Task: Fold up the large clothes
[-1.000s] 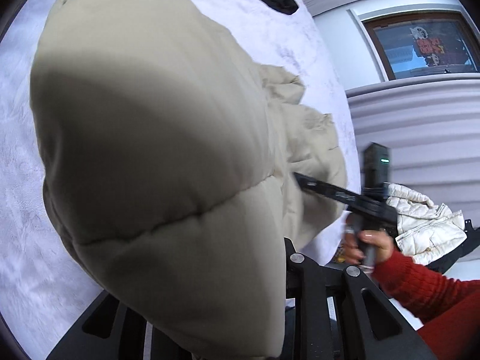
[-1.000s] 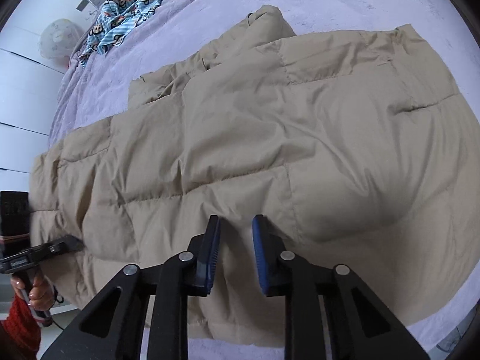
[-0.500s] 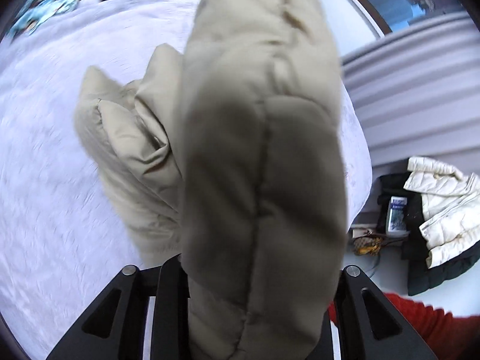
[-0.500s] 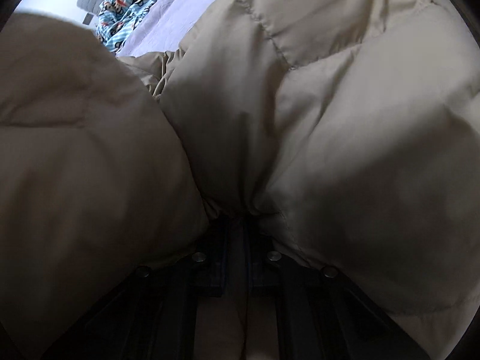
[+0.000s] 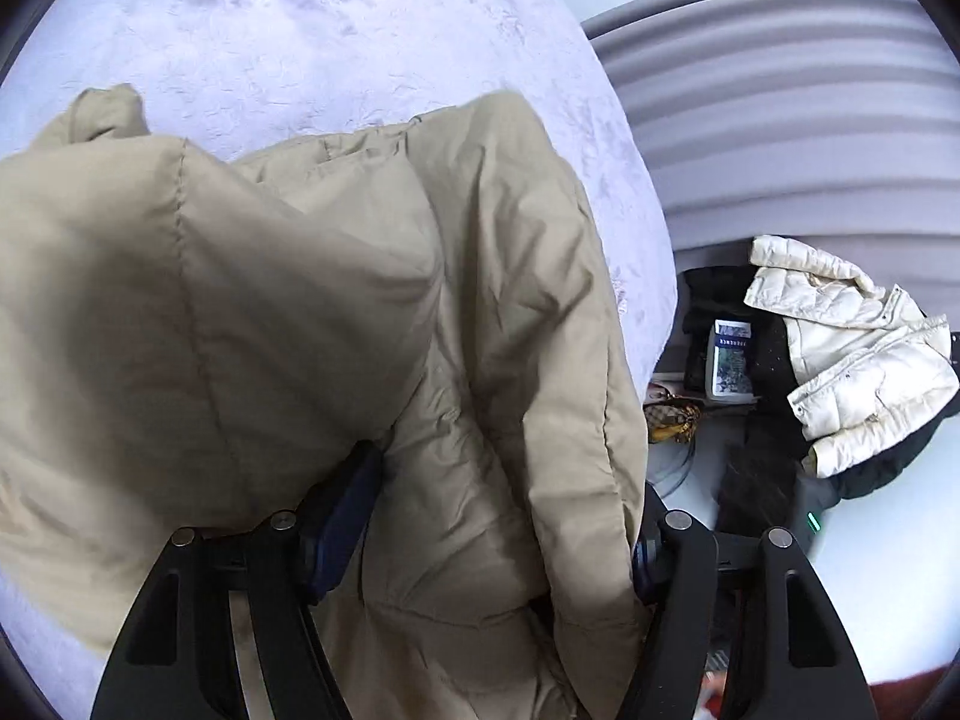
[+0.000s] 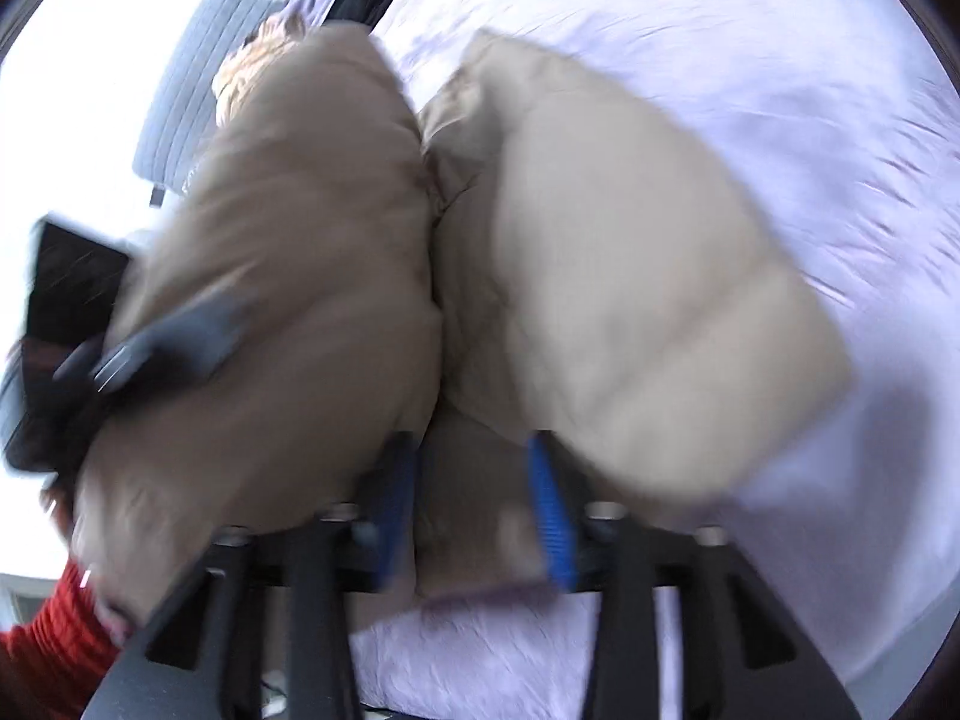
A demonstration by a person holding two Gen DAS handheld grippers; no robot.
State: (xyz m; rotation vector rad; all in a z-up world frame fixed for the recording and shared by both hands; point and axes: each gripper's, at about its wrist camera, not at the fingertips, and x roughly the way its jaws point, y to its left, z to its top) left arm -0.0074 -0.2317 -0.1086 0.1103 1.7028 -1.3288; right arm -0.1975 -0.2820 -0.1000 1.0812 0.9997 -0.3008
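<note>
Puffer coat bunched mid-fold on bed; clamped by left hand-held gripper and right hand-held gripper; flattening left.

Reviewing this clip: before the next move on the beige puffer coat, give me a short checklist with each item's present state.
1. Left gripper has fabric between its fingers: ok, the beige puffer coat fills the wide gap.
2. Left gripper clamped firmly: cannot tell, the fingers stand far apart.
3. Right gripper has fabric between its blue pads: ok, a fold of coat sits there.
4. Right grip tight: cannot tell, the view is motion-blurred.
5. Coat over the lavender bedspread: ok, though its right edge lies close to the bed's side.
6. Fold edges aligned: cannot tell, the coat is bunched into two lobes.
</note>
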